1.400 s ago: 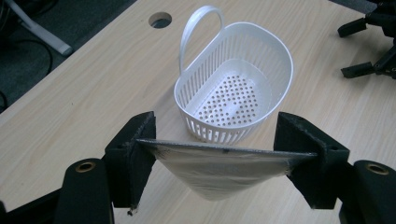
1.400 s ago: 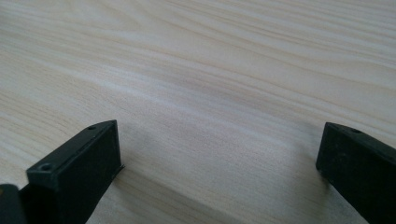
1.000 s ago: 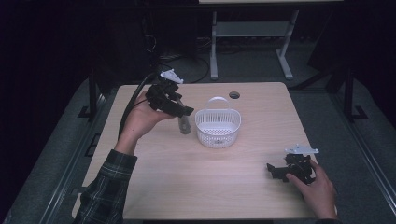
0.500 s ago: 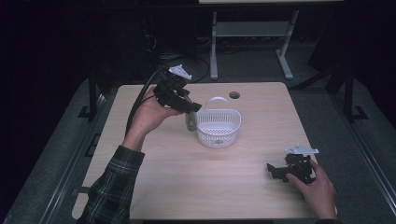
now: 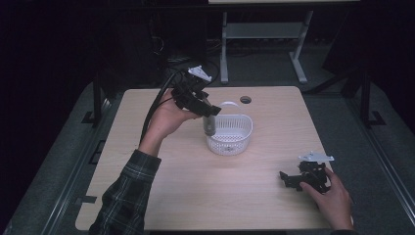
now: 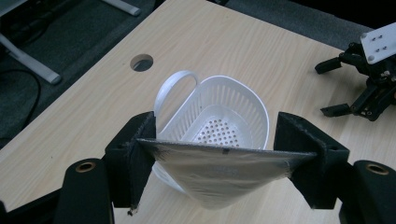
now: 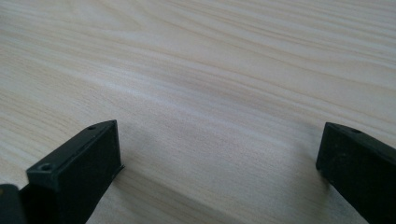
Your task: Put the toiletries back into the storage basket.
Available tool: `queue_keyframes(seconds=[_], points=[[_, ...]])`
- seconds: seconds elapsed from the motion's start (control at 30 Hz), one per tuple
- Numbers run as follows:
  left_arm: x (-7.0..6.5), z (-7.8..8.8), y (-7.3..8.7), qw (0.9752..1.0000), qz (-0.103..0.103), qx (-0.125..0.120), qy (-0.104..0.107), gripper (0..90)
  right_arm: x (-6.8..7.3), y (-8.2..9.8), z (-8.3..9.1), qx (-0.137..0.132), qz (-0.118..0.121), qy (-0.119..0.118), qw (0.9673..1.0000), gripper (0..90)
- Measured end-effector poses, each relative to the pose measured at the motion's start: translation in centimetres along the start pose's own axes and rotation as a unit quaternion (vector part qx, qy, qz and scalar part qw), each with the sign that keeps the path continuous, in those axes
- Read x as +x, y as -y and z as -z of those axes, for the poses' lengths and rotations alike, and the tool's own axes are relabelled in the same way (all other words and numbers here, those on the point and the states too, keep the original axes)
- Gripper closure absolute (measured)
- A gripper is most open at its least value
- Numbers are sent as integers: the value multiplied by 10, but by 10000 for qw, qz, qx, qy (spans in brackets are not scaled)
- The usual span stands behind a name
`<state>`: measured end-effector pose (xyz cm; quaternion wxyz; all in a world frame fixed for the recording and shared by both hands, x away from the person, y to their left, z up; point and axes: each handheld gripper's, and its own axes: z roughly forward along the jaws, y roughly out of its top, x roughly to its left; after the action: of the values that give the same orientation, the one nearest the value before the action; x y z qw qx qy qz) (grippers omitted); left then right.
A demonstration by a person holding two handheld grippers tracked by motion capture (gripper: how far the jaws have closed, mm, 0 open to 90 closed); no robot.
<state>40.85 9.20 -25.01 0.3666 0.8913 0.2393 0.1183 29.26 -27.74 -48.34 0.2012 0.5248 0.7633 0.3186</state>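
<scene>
Left gripper point(image 5: 208, 115) holds a grey cylinder above a basket on a wooden table point(image 5: 195, 196).

Its jaws pinch the smooth, translucent grey cylinder point(image 6: 219, 172) by its sides, hanging at the left rim of the white perforated plastic basket point(image 5: 230, 134). Far right, near edge, the right gripper point(image 5: 288, 178) rests low with jaws spread, nothing between them.

room: dark | floor point(image 5: 342, 112): grey | white table legs point(image 5: 264, 34) behind
</scene>
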Motion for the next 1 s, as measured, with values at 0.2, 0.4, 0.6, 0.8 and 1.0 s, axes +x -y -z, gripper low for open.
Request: queue_keyframes(seconds=[0.2,0.4,0.6,0.8,1.0], points=[[-4,-11,-4,10000,5,-63,-16,295,0,0,0,0,-1,0,10000,0],[-6,-19,-6,10000,-69,-66,-15,295,0,0,0,1,-2,0,10000,0],[-6,-28,-7,9999,-126,-43,-50,295,0,0,0,0,-2,0,10000,0],[-5,-39,-2,9999,-107,-19,7,295,0,0,0,4,-1,-4,10000,0],[-3,-50,6,10000,-45,20,-2,295,0,0,0,2,-1,-6,10000,0]])
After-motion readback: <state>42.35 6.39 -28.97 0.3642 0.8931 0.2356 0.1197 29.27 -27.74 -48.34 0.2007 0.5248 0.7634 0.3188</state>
